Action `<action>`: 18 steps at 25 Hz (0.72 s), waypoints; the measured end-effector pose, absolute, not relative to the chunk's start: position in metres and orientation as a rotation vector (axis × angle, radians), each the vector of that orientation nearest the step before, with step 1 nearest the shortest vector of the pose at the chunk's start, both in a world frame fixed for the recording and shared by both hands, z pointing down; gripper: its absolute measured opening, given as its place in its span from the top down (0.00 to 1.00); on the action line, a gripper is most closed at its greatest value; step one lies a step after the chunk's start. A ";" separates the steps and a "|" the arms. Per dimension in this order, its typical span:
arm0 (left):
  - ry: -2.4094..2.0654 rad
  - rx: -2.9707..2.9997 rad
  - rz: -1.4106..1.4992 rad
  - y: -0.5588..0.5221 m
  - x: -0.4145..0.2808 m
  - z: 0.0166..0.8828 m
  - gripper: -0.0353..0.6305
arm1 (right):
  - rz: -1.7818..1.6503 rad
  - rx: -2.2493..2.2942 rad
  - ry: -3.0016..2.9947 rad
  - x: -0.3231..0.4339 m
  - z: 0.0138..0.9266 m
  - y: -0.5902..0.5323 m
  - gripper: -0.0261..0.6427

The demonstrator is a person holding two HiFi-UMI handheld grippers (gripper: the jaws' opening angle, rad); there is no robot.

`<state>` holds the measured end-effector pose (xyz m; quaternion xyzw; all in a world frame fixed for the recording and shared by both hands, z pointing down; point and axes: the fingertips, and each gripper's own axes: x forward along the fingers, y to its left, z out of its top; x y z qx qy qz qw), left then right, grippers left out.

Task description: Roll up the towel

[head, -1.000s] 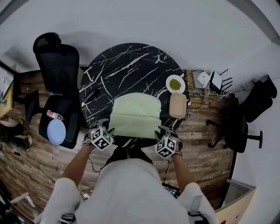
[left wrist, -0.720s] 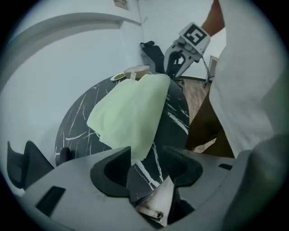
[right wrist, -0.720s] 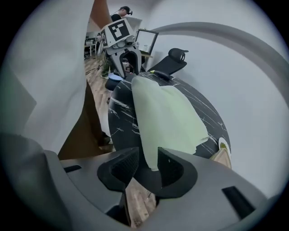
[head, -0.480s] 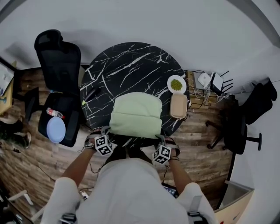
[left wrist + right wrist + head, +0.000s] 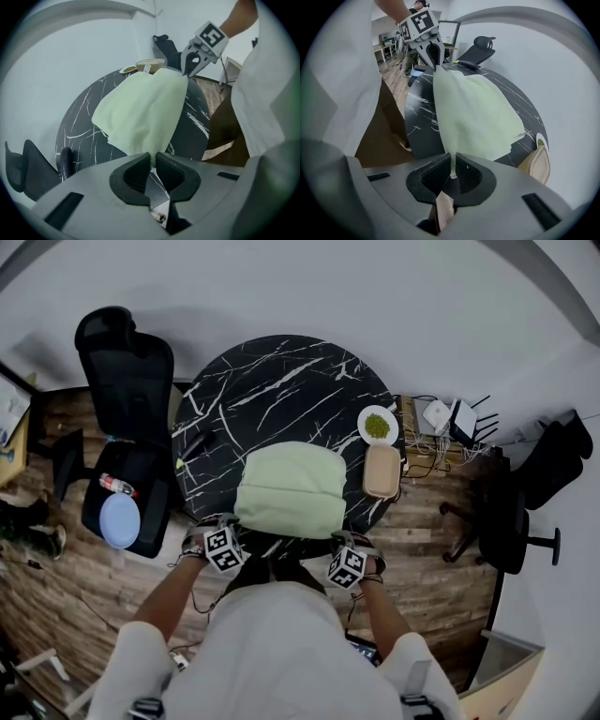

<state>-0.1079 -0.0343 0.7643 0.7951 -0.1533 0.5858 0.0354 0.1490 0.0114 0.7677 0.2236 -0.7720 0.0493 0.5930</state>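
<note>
1. Towel (image 5: 289,488), pale green and apparently folded in layers, is seen at the lower middle of the head view. It is spread on the near part of the round black marble table (image 5: 281,381), with its near hem at the rim.
2. The jaws of the left gripper (image 5: 153,161) have just been closing. They are now pressed almost together, and the towel's lower-left corner is pinched between the pads.
3. The jaws of the right gripper (image 5: 453,164) have likewise just been closing. The lower-right corner is clamped between them in the same way.
4. The cloth is judged soft, light and limp, with a napped surface that should not slip from the pads. Sagging is to be expected along the hem between the two held corners, so both ends would need to be turned over together for an even roll.
5. A small dish (image 5: 376,424) and a tan lidded box (image 5: 381,470) stand just beside the towel's right edge, and crowding is possible there. A dark object (image 5: 192,442) lies left of it, further off. Bare marble is left open in the upper part of the table, which is ample room for rolling away from the body.
</note>
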 end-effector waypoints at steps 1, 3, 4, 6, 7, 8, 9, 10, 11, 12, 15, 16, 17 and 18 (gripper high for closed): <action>-0.446 2.439 1.800 -0.030 -0.109 0.762 0.90 | 0.133 0.506 -1.800 0.149 0.765 0.015 0.93; -0.380 2.426 1.794 -0.017 -0.110 0.756 0.90 | 0.194 0.455 -1.809 0.149 0.759 0.028 0.93; -0.339 2.415 1.788 -0.009 -0.110 0.752 0.90 | 0.233 0.422 -1.810 0.148 0.755 0.036 0.93; -0.244 2.388 1.768 0.009 -0.111 0.745 0.90 | 0.305 0.348 -1.809 0.148 0.748 0.054 0.93; -0.197 2.372 1.758 0.018 -0.111 0.742 0.90 | 0.338 0.312 -1.809 0.147 0.744 0.062 0.93; -0.152 2.354 1.748 0.027 -0.112 0.739 0.90 | 0.371 0.277 -1.808 0.147 0.741 0.071 0.93; -0.109 2.334 1.738 0.035 -0.113 0.737 0.90 | 0.405 0.242 -1.806 0.146 0.738 0.080 0.93; -0.068 2.315 1.729 0.044 -0.114 0.735 0.90 | 0.439 0.208 -1.804 0.145 0.735 0.089 0.93; -0.028 2.297 1.721 0.051 -0.114 0.733 0.90 | 0.475 0.177 -1.803 0.145 0.731 0.097 0.93; 0.010 2.281 1.714 0.057 -0.114 0.730 0.90 | 0.511 0.148 -1.802 0.143 0.726 0.104 0.93; 0.118 2.235 1.682 0.071 -0.112 0.719 0.90 | 0.636 0.056 -1.777 0.146 0.712 0.124 0.93; 0.150 2.223 1.665 0.074 -0.112 0.716 0.90 | 0.681 0.029 -1.761 0.148 0.708 0.130 0.93; 0.174 2.215 1.651 0.075 -0.111 0.712 0.90 | 0.719 0.012 -1.753 0.150 0.705 0.133 0.93; 0.184 2.212 1.644 0.072 -0.112 0.709 0.90 | 0.747 0.008 -1.759 0.151 0.701 0.132 0.93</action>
